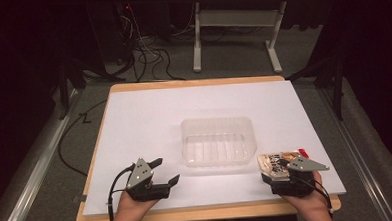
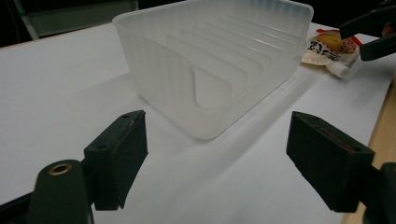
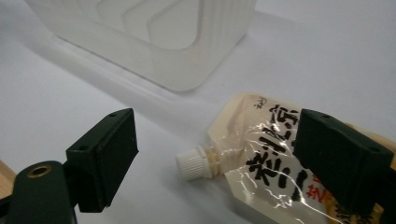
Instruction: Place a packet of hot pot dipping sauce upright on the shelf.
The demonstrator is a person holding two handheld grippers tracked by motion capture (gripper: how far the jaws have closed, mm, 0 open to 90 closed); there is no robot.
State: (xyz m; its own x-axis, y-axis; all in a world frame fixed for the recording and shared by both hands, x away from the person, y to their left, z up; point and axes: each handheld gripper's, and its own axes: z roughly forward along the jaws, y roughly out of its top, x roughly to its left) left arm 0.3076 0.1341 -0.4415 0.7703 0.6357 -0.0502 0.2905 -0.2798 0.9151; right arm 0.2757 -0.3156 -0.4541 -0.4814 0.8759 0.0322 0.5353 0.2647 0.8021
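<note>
A translucent ribbed plastic tub (image 1: 216, 141) stands empty in the middle of the white board. A clear spouted pouch (image 3: 266, 140) with black print and a white screw cap (image 3: 191, 164) lies flat to the tub's right. My right gripper (image 3: 217, 140) hovers low over the pouch, jaws wide. The cap and neck lie between the jaws, and neither pad touches them. From the high view, that gripper (image 1: 275, 169) covers part of the pouch (image 1: 271, 161). My left gripper (image 1: 165, 172) rests near the front edge, open and holding nothing, aimed at the tub (image 2: 210, 70).
The white board (image 1: 149, 117) lies on a wooden table whose front edge (image 1: 208, 212) runs just behind both hands. Beyond the table are floor cables (image 1: 146, 57) and a desk frame (image 1: 230, 34). In the left gripper view the right gripper (image 2: 369, 35) shows beside the pouch (image 2: 329, 49).
</note>
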